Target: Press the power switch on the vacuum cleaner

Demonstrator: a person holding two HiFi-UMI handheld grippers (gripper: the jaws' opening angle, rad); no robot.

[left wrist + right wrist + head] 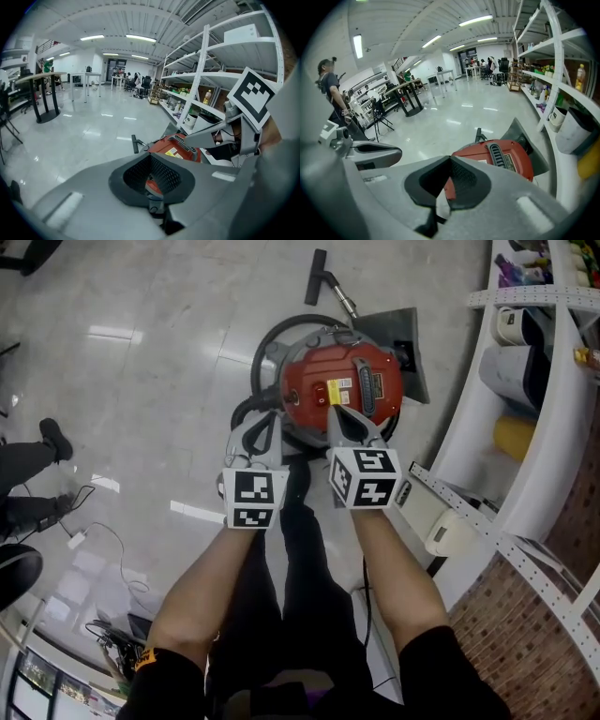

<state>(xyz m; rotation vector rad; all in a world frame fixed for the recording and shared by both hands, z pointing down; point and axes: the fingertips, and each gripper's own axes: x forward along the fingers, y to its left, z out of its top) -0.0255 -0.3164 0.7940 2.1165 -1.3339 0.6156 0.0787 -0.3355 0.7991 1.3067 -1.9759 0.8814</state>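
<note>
A red canister vacuum cleaner [361, 381] stands on the pale floor, with its black hose [267, 343] looped round its left side and a floor nozzle [319, 276] lying beyond it. My right gripper [336, 411] is shut, and its tip hangs over the near edge of the red top, next to a yellow label [339, 390]. My left gripper [268, 420] is also shut and hovers at the vacuum's left rim. The left gripper view shows the red body [176, 146] past the shut left gripper [150, 157]. The right gripper view shows the vacuum [501, 157] just beyond the shut right gripper [450, 160]. I cannot make out the switch.
White curved shelving [534, 456] with rolls and bottles stands close on the right. A grey mat [412, 343] lies under the vacuum's far side. A person's dark legs and shoe [52, 439] are at the left, with cables [94, 531] on the floor.
</note>
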